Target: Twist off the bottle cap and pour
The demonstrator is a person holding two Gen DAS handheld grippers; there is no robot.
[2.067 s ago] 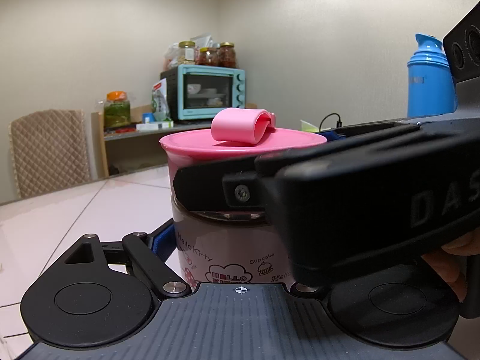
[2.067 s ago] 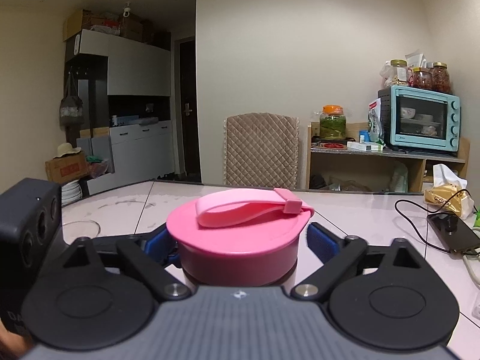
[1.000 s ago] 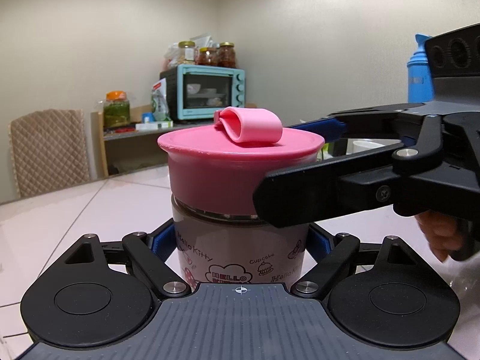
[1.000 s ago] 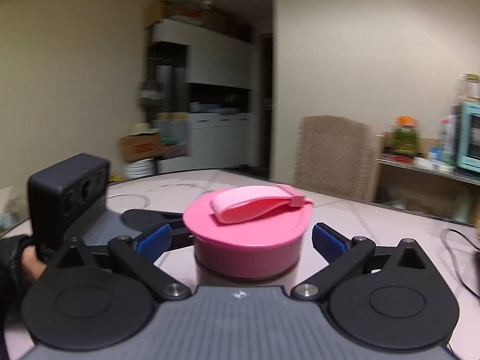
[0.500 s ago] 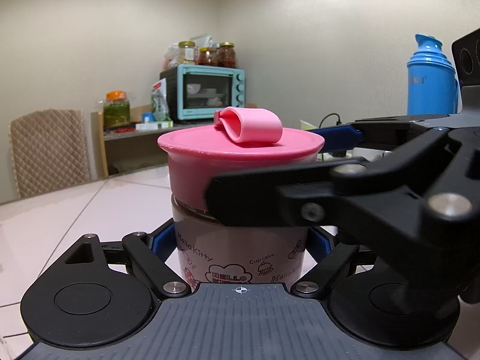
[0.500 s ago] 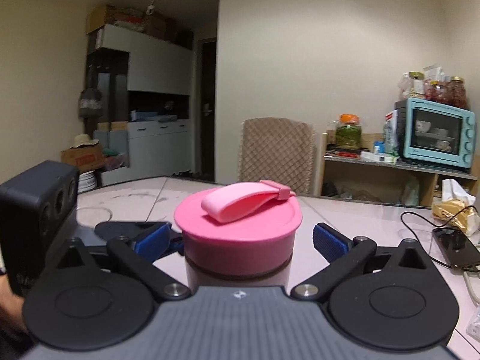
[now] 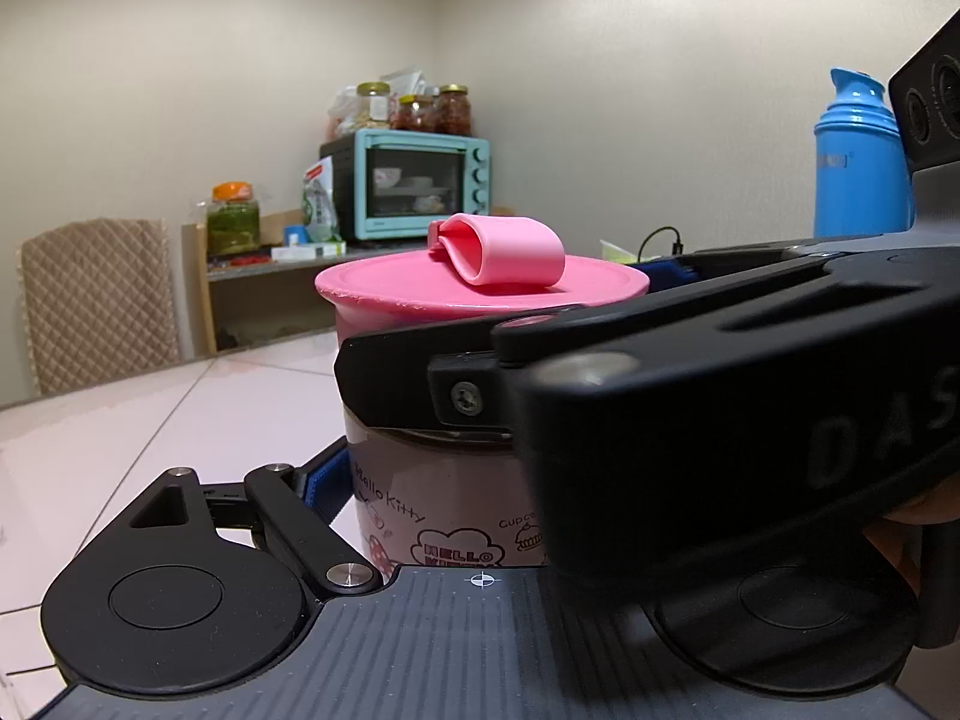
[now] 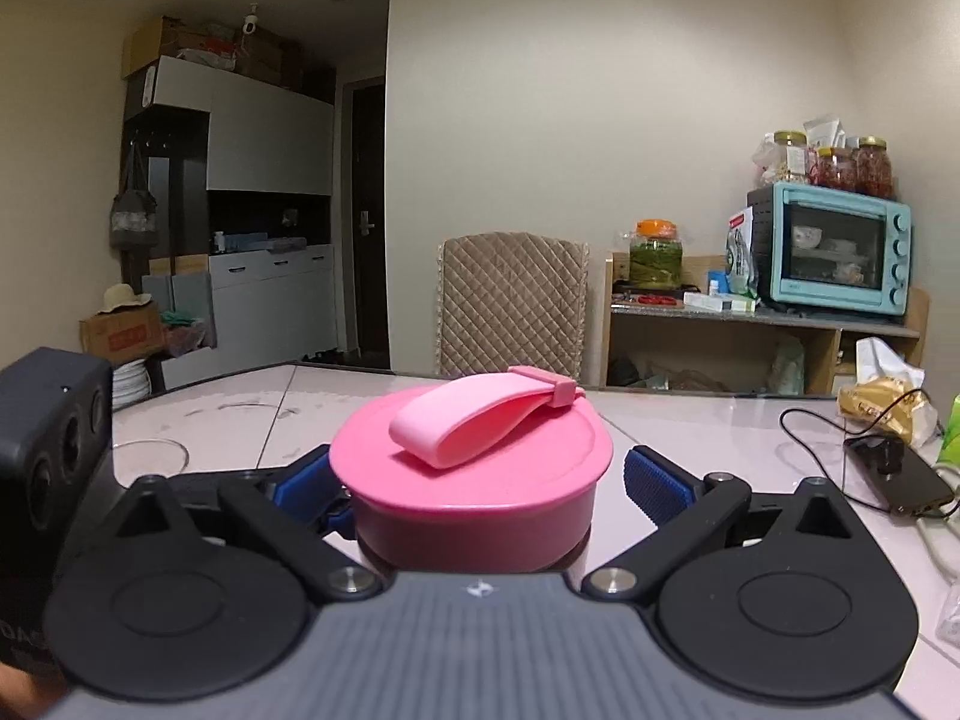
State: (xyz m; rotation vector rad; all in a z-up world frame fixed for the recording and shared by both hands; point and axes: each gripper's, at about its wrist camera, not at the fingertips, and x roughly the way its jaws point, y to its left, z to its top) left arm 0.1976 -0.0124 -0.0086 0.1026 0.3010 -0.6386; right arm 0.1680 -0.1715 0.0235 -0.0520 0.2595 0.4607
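A Hello Kitty bottle [image 7: 420, 498] with a wide pink screw cap [image 7: 480, 294] and a pink loop strap [image 7: 504, 255] stands on the table. My left gripper [image 7: 444, 480] is shut on the bottle's body below the cap; its right finger is hidden behind the other gripper. My right gripper [image 8: 480, 480] is around the pink cap [image 8: 474, 480] from the side. Its blue pads [image 8: 651, 480] stand slightly off the cap's rim, so it is open. In the left wrist view the right gripper's black body [image 7: 720, 420] crosses in front of the bottle.
A pale tiled table [image 8: 690, 420] carries a phone with cable [image 8: 894, 474], a snack bag [image 8: 882, 402] and a glass rim [image 8: 150, 453]. A blue thermos [image 7: 858, 162] stands at right. Beyond are a quilted chair [image 8: 510, 300] and a shelf with a teal oven [image 8: 828, 246].
My right gripper has swung around the cap and back, with its jaws open at each moment. The cap's strap now points at a different angle. The left gripper and bottle stay still.
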